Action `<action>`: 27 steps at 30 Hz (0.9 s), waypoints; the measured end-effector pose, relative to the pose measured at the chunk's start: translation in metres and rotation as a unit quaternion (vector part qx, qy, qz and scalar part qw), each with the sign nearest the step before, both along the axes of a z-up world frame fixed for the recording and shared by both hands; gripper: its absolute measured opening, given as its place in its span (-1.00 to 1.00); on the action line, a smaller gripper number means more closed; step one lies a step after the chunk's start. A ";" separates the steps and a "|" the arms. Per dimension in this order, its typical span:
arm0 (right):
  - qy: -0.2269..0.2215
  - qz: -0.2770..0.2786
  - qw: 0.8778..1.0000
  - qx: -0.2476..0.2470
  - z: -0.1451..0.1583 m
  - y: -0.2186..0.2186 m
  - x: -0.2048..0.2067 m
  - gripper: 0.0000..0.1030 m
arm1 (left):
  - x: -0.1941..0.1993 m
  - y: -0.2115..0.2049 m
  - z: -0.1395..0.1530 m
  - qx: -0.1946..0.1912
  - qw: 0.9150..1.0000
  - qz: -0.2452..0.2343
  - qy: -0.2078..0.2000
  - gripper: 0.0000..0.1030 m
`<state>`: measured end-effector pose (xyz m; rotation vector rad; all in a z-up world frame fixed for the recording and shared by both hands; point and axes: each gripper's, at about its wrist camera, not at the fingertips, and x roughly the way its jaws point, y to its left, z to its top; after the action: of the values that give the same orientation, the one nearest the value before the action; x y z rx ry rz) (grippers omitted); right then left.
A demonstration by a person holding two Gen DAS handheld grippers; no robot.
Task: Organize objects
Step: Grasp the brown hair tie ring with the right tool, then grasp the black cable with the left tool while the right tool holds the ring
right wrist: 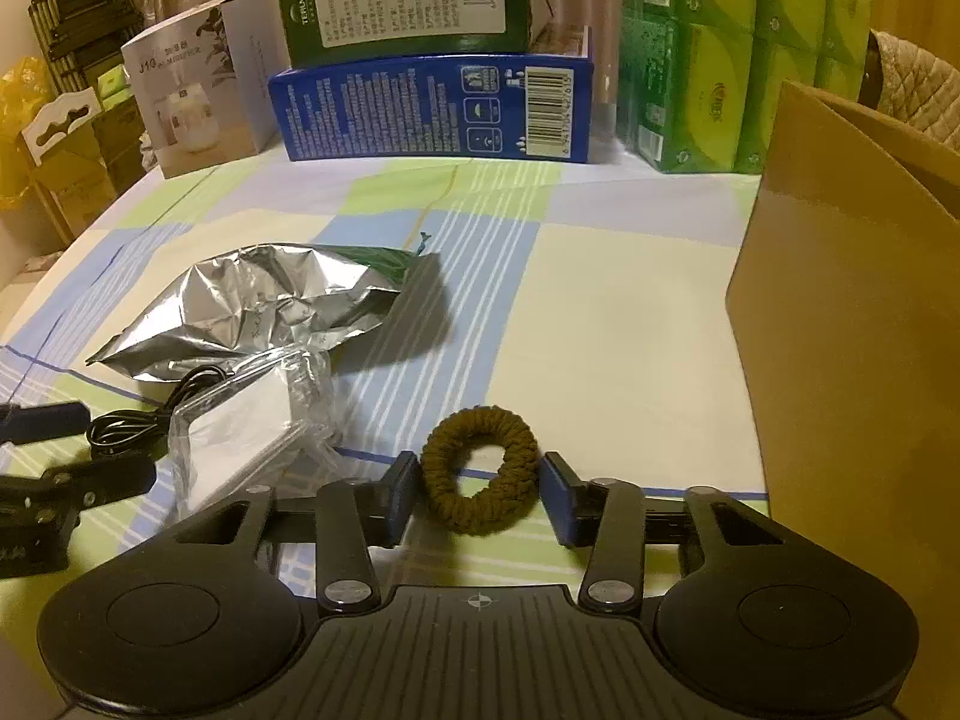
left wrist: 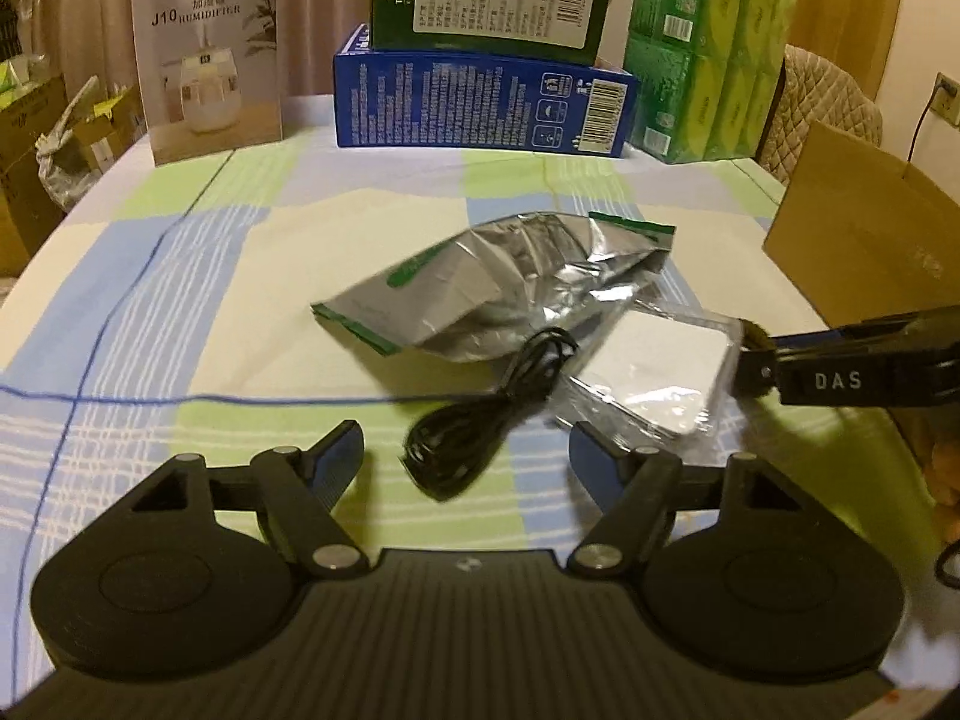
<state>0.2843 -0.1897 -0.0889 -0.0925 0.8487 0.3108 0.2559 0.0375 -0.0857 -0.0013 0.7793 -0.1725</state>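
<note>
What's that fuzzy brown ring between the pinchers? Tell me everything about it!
It is a hair tie, olive-brown, made of thick braided fabric looped into a ring with an open middle. It looks soft. It sits between the right gripper fingers, which flank it on both sides, above the checked tablecloth; whether they press it or it rests on the cloth is unclear.

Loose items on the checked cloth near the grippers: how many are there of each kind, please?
Foil pouch: 1
Black cable: 1
White pad in clear wrap: 1
Brown hair tie: 1
Total: 4
</note>
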 end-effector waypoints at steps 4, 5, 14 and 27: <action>0.004 -0.005 1.000 0.005 0.001 0.000 0.000 -0.52 | 0.010 -0.001 -0.005 0.030 0.999 -0.016 0.003 0.22; 0.007 -0.005 1.000 0.007 0.002 -0.001 0.000 -0.62 | 0.011 -0.001 -0.005 0.032 0.999 -0.022 0.001 0.19; 0.036 -0.027 0.999 0.022 0.008 -0.006 -0.011 -0.72 | 0.007 -0.015 -0.004 0.059 0.997 -0.055 0.020 -0.48; 0.062 -0.027 0.997 0.049 0.031 -0.013 -0.047 -0.72 | -0.049 -0.018 0.009 0.000 0.997 -0.017 0.081 -0.54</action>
<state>0.2369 -0.2027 -0.0574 0.0404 0.9560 0.3096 0.2071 0.0194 -0.0766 -0.0008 0.9417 -0.2068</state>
